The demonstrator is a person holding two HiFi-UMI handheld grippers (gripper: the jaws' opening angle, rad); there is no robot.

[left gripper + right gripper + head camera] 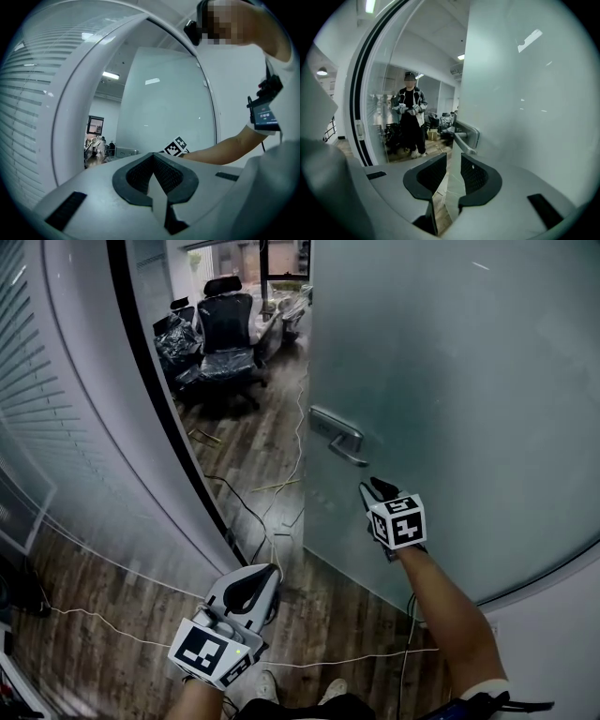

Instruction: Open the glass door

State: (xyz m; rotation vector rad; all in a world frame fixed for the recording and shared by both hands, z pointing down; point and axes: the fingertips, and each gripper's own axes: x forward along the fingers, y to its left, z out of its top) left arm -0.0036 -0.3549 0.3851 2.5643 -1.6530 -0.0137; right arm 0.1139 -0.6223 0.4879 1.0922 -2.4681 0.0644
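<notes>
Left gripper (266, 574): grey shell, blk fingers (138, 174), b/w marker cube (214, 652).

Wood floor (328, 606), plastic-wrapped office chairs (225, 334) beyond

The left claw (153, 161) had its jaws closed together with nothing between them. Beyond, at twelve o'clock, stood the frosted glass door (159, 103), ajar at nine o'clock. A forearm (220, 147) reached in from three o'clock, ending at a marker cube (175, 146).
</notes>
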